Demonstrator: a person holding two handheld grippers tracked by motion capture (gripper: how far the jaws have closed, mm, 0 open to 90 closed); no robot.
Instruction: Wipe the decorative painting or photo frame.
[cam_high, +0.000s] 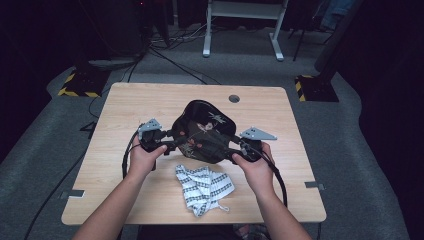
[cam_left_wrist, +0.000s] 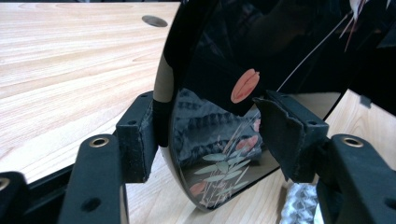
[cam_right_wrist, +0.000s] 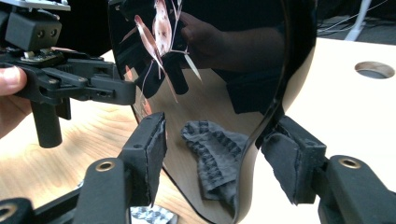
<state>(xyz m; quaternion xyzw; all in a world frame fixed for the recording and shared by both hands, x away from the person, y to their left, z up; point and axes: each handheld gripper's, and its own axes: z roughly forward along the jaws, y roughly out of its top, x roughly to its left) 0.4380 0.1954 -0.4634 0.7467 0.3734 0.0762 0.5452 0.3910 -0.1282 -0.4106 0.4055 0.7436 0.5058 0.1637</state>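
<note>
A glossy black lacquer tray (cam_high: 205, 125) painted with pink buds and green leaves stands tilted on the wooden table (cam_high: 125, 100), low edge near the person. My left gripper (cam_high: 173, 140) straddles its left rim. In the left gripper view the tray's (cam_left_wrist: 280, 46) rim lies against one pad (cam_left_wrist: 140, 140) of my left gripper (cam_left_wrist: 208, 135), and the other pad stands off the inner face. My right gripper (cam_high: 232, 148) straddles the right rim. In the right gripper view the outer pad (cam_right_wrist: 292, 156) of my right gripper (cam_right_wrist: 219, 154) meets the tray's (cam_right_wrist: 219, 56) rim, with a gap at the inner pad.
A black-and-white checked cloth (cam_high: 202, 187) lies crumpled on the table just in front of the tray and is mirrored in its gloss. A round cable hole (cam_high: 234, 98) sits near the far edge. Beyond the table stand a white desk frame (cam_high: 242, 30) and striped bases (cam_high: 80, 82).
</note>
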